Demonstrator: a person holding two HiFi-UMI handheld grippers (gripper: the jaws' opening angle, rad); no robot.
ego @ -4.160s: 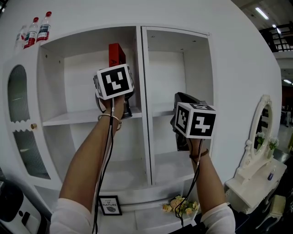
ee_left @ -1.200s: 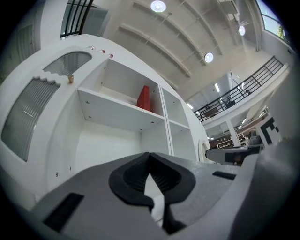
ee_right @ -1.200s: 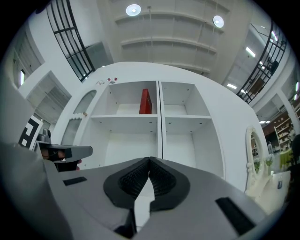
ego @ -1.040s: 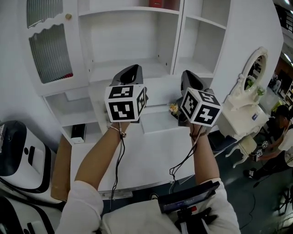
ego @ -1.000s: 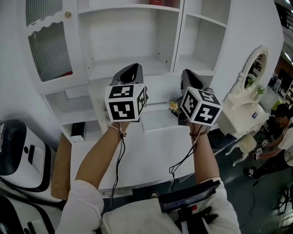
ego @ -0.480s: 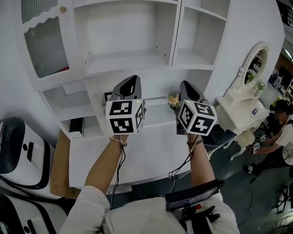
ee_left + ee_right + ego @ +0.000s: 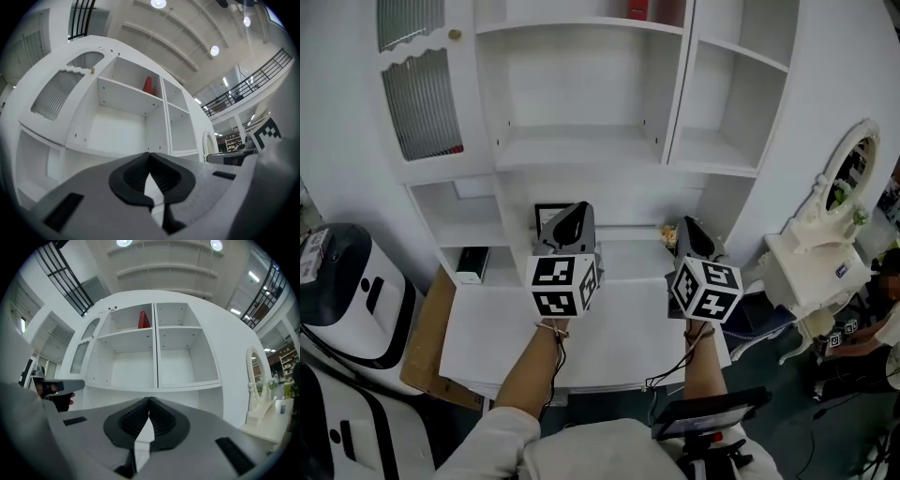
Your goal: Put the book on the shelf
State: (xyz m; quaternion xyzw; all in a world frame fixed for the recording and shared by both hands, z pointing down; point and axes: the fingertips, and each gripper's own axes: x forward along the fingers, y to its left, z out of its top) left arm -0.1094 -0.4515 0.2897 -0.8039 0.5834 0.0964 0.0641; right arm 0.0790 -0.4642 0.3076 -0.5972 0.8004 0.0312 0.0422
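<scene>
You're bringing both hands down now, away from the shelf and in over the white desk. A few seconds back your left claw was up at the top-left compartment, right beside the red book. Now it's hanging low in front of the desk, and the right claw is riding alongside it at about the same height. Over the last second the shelf has been sliding up your head view as both hands sink.

Looking along the left claw, the jaws are pressed together with the tips meeting, and nothing is sitting between them. It's the same story along the right claw: jaws closed tip to tip, nothing gripped. So you're coming away carrying nothing at all.

The book is staying behind. It's showing at the very top edge of the head view, and both gripper views are catching it too. It's standing upright on the upper board of the left compartment, near the divider, well apart from either claw.

What that's telling me is that the placing looks finished and this is the pull-back. The book seems to be standing on its own with nothing propping it, so I'm reading the job as done and you're just settling your hands.
</scene>
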